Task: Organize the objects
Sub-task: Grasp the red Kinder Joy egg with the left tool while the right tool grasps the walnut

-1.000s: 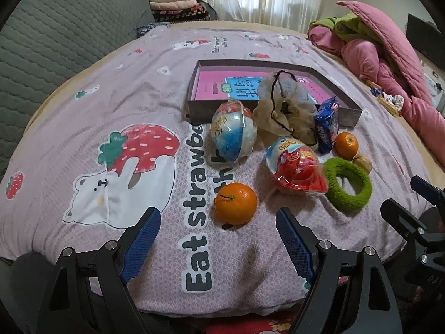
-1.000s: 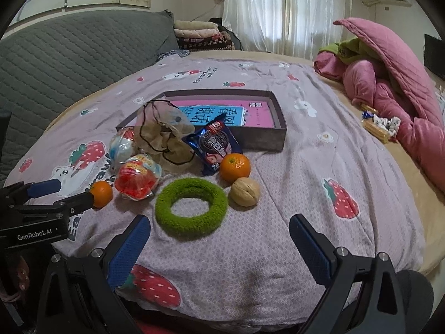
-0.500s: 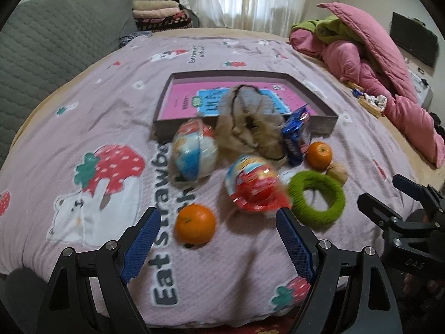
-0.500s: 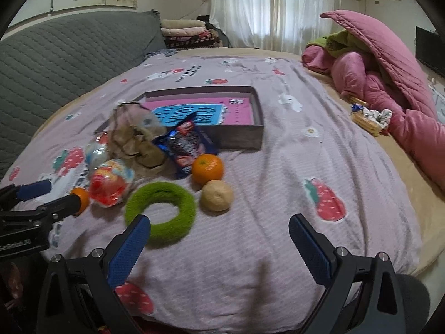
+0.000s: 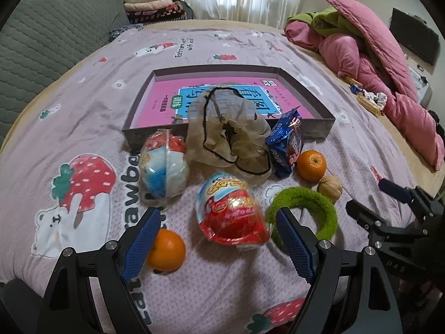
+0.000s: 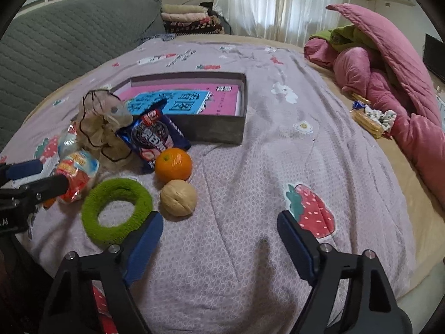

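Note:
A shallow grey box (image 5: 319,128) with a pink book (image 5: 167,103) in it lies on the bed; it also shows in the right wrist view (image 6: 217,130). In front of it lie a beige mesh bag (image 5: 230,133), a blue cookie pack (image 5: 287,144), a blue-white toy egg (image 5: 164,167), a red toy egg (image 5: 230,211), two oranges (image 5: 167,250) (image 5: 311,165), a walnut (image 5: 329,188) and a green fuzzy ring (image 5: 306,211). My left gripper (image 5: 219,245) is open, just short of the red egg. My right gripper (image 6: 219,245) is open and empty, right of the ring (image 6: 116,211) and walnut (image 6: 178,197).
A pile of pink and green quilts (image 5: 375,55) lies at the right of the bed. A grey padded headboard (image 5: 41,41) stands at the left. Folded blankets (image 5: 155,5) sit at the back. Small snacks (image 6: 372,117) lie near the quilts.
Both grippers have moved forward toward the objects and swung a little. The objects look larger and nearer. Nothing on the bed has moved.

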Available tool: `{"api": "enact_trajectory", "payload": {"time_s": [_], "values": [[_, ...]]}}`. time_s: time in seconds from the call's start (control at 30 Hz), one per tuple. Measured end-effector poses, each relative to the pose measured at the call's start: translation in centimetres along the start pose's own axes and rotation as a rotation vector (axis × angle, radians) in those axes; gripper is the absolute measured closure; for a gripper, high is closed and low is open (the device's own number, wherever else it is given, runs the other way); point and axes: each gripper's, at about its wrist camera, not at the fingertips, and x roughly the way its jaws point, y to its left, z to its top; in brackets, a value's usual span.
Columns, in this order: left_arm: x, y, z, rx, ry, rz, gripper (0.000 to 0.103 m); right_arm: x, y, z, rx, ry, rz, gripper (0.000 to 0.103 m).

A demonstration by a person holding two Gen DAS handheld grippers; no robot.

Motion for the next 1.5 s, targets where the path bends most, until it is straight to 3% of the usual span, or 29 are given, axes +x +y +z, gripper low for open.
{"api": "enact_trajectory", "payload": {"time_s": [0.27,0.43,0.73,0.93,1.0,1.5], "values": [[1.5,-0.5,0.3,0.005,0.031,0.042,0.018,1.1,0.0,0.1,-0.048,0.025,0.009,0.029],[2.3,0.9,0.4,-0.047,0.059,0.009,0.02,2.2,0.6,0.3,-0.107,0.041,0.013,0.037],[4.0,0.9,0.5,-0.041,0.102,0.018,0.021,3.8,2.2,1.4,-0.169,0.055,0.067,0.04],[5.0,0.7,0.9,-0.058,0.129,0.001,0.046,4.4,2.4,2.0,-0.157,0.042,0.098,0.067],[5.4,0.6,0.9,-0.063,0.145,-0.011,0.05,4.5,2.2,2.0,-0.152,0.037,0.102,0.068],[3.0,0.2,1.0,-0.046,0.067,-0.054,0.051,2.7,1.1,2.0,-0.102,-0.021,0.123,0.068]]}}
